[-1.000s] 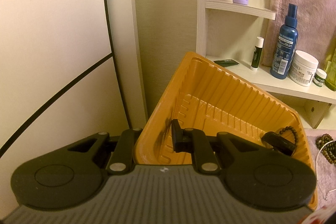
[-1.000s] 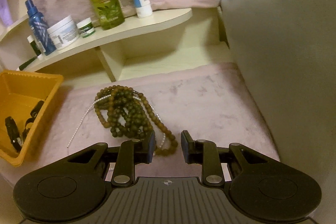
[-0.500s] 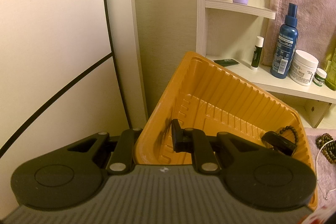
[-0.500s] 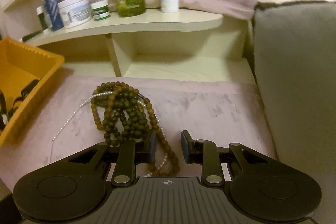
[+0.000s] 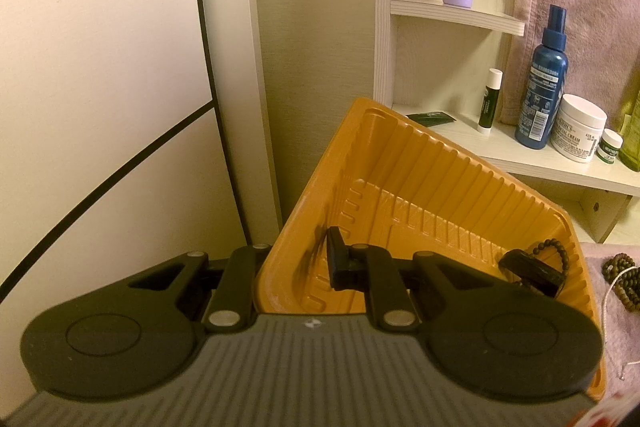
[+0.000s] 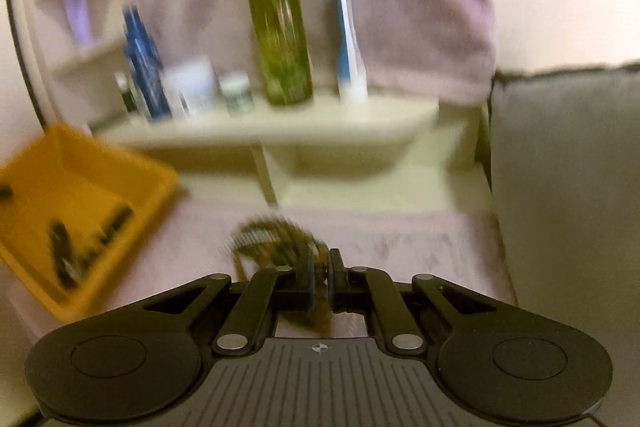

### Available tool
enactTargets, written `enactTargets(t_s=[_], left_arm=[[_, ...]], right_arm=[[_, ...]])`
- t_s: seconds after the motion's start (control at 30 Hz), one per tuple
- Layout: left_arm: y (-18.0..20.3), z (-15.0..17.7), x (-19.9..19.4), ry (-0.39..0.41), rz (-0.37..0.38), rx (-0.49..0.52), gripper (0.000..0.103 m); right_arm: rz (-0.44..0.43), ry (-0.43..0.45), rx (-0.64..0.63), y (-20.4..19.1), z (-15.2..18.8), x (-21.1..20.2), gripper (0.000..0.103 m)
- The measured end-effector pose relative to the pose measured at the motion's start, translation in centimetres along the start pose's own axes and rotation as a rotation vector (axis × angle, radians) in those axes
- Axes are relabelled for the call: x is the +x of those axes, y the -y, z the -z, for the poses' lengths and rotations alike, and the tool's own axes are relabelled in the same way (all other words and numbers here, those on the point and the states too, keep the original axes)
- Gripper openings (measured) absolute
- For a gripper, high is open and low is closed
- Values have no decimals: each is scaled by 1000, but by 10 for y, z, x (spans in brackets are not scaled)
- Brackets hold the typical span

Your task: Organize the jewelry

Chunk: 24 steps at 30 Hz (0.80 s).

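Clenched on the brown wooden beads (image 6: 276,241), the right gripper (image 6: 319,277) has its fingers nearly together with a strand pinched between them, and that view is smeared with motion, so I can't tell how much of the pile it holds. Over on the other side the left gripper (image 5: 298,263) grips the near wall of the orange tray (image 5: 400,187), one finger inside and one outside, tipping it up. A dark beaded bracelet (image 5: 548,255) and a black band (image 5: 530,273) already lie in the tray's low corner.

To do this well, I'd say lift the beads high enough that the trailing loops clear the pink cloth (image 6: 420,239) and the tray's rim before moving across. A thin pale chain (image 5: 614,291) lies tangled beside the beads and may drag along. Keep the tray steady, and release only once the bundle hangs above the tray floor.
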<state>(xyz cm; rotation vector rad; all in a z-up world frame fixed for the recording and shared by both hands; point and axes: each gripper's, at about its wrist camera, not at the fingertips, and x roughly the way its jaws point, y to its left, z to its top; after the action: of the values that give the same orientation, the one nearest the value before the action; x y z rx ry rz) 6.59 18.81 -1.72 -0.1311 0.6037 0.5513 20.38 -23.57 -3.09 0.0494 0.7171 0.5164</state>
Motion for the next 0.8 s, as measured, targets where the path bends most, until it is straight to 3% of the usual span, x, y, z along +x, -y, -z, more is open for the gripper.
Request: enactTargets(t_s=[0.17, 0.33, 0.6, 0.8], left_arm=[[0, 0, 0, 0, 0, -1, 14], [0, 0, -1, 4, 3, -1, 14], [-2, 1, -3, 8, 8, -3, 14], [-3, 0, -4, 7, 11, -5, 14]], right_arm=[[-114, 85, 25, -11, -25, -29, 6], [-191, 76, 29, -27, -31, -30, 6], [-144, -181, 32, -32, 18, 50, 6], [-113, -233, -28, -45, 31, 69, 12]])
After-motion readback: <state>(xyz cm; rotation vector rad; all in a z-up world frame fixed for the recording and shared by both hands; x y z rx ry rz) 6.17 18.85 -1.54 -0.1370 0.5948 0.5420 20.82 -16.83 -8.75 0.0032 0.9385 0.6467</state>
